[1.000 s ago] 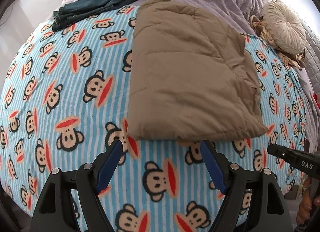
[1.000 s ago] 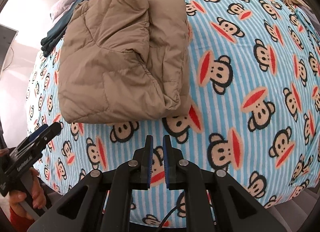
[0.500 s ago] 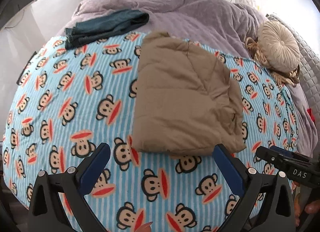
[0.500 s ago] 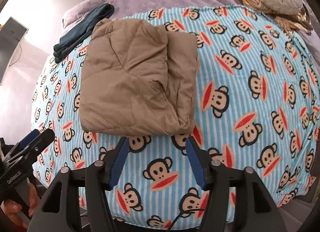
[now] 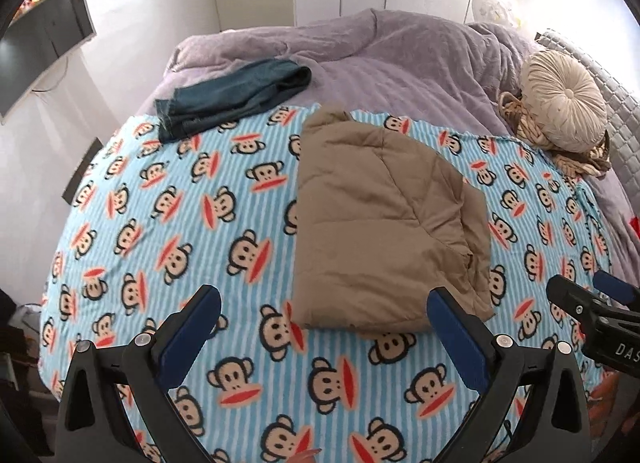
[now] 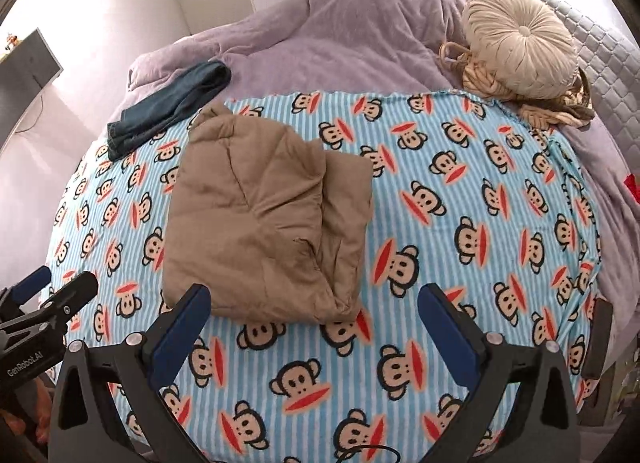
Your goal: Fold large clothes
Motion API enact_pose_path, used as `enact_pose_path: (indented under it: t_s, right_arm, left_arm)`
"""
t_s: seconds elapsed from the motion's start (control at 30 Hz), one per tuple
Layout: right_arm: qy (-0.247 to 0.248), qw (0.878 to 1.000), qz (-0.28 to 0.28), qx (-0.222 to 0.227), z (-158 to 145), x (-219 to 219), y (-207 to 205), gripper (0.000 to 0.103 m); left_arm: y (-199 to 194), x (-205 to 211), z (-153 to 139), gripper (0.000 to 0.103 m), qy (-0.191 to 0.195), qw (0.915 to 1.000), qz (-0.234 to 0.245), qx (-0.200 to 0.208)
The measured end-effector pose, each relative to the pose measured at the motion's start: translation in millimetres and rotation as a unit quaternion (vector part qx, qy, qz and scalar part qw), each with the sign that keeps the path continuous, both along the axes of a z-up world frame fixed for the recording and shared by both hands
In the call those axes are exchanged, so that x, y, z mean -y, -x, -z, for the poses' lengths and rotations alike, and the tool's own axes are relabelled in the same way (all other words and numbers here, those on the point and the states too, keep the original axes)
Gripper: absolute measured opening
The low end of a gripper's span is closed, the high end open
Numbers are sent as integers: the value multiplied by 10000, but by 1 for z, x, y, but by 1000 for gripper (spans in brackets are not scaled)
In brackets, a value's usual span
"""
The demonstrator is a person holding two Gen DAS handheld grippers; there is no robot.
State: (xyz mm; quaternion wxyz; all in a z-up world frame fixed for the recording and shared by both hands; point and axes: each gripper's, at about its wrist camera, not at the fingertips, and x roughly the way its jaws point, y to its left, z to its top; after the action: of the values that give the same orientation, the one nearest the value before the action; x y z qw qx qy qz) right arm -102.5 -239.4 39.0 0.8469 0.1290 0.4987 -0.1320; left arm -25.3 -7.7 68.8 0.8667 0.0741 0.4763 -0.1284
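Now both the left gripper point(image 5: 323, 317) and right gripper point(image 6: 314, 313) hover above the folded tan jacket point(image 6: 264, 229), jaws spread wide.

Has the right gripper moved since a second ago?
Yes. The right gripper has backed away from the folded tan jacket, which now looks smaller on the monkey blanket, and its jaws have opened.

Two black grippers, left point(image 5: 324, 327) and right point(image 6: 314, 319): blue finger pads point(image 5: 192, 323), silver screws, white lettering on the side.
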Motion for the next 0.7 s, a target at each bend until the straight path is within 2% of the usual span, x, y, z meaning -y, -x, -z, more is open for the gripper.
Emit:
enact_pose_path:
  t_s: [0.13,0.7]
  right_arm:
    - [-62,9999,94,24,-3,1,1,103]
    - [22,9999,155,10,-7,0,3,103]
  left_arm:
    - [1,-3,-6,103,87,9999,-69,-3]
    - [3,-3,-12,103,0,9999,-139,81]
